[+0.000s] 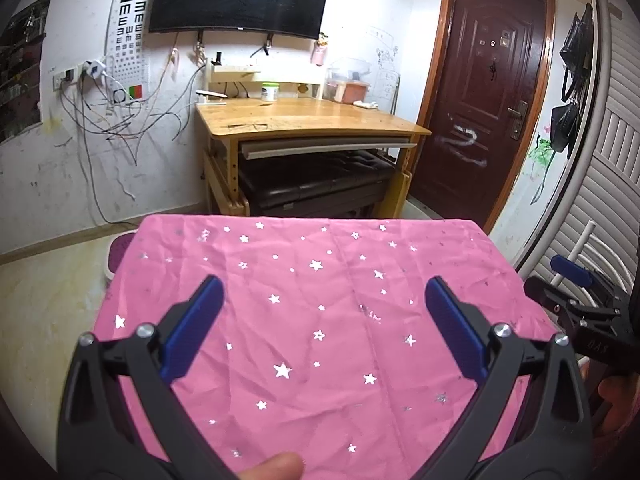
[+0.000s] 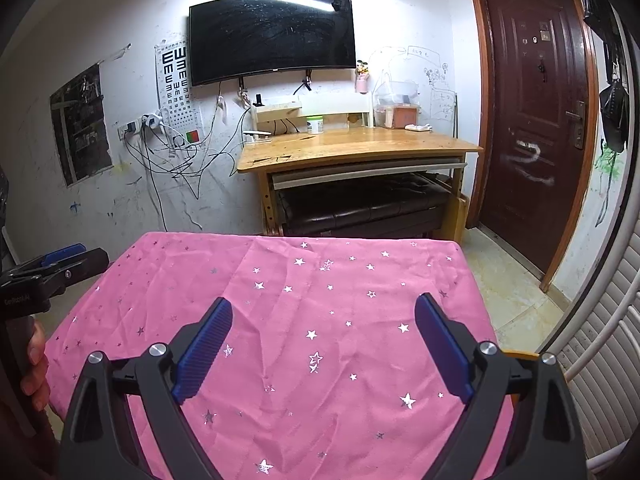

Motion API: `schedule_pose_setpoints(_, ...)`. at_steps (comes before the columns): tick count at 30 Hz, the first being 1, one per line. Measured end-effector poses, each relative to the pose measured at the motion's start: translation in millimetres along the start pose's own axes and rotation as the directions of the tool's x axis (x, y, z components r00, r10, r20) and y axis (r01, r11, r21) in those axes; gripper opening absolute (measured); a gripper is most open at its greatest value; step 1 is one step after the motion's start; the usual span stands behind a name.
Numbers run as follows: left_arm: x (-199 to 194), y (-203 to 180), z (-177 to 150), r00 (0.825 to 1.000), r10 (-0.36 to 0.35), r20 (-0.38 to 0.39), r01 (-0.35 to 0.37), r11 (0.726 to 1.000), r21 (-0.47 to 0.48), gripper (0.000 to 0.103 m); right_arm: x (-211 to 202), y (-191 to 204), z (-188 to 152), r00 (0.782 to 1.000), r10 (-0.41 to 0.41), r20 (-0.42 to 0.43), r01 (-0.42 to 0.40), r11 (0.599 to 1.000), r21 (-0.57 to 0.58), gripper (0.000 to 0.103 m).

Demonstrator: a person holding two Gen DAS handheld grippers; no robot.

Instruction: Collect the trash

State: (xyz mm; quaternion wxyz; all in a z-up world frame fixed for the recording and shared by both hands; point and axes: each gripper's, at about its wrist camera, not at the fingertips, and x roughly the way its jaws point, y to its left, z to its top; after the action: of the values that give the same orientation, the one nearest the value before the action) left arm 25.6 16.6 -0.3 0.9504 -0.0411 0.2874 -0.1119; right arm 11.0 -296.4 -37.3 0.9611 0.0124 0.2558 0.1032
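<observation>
L gripper (image 1: 324,292) hovers over pink star-print tablecloth (image 1: 312,320), jaws spread wide, nothing btw the blue pads (image 1: 196,328). R gripper (image 2: 324,312) same: jaws wide apart, holding nothing, above the cloth's right half. Each gripper shows at the edge of the other's view, R one at right edge of left wrist view, L one at left edge of right wrist view; both off the table sides. A fingertip (image 1: 276,466) pokes in at bottom of left wrist view.

Trash: can't see any on the cloth in either view, so can't tell where it is.

Bkgd: wooden desk (image 2: 360,148) against far wall w/ white jar (image 2: 315,124) on top, dark padded bench (image 2: 360,208) tucked under. TV (image 2: 272,36) mounted above desk, eye chart (image 2: 174,80) to its left, cables hanging below outlets. Dark brown door (image 2: 536,112) at right, shut.
</observation>
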Motion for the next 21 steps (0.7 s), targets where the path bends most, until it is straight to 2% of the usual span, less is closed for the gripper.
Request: schedule_pose_setpoints(21,2.1,1.1,0.7,1.000,0.012,-0.006,-0.012,1.000,-0.005,0.097,2.9,-3.3,0.8,1.000,0.004,-0.003,-0.004,1.000,-0.005,0.087)
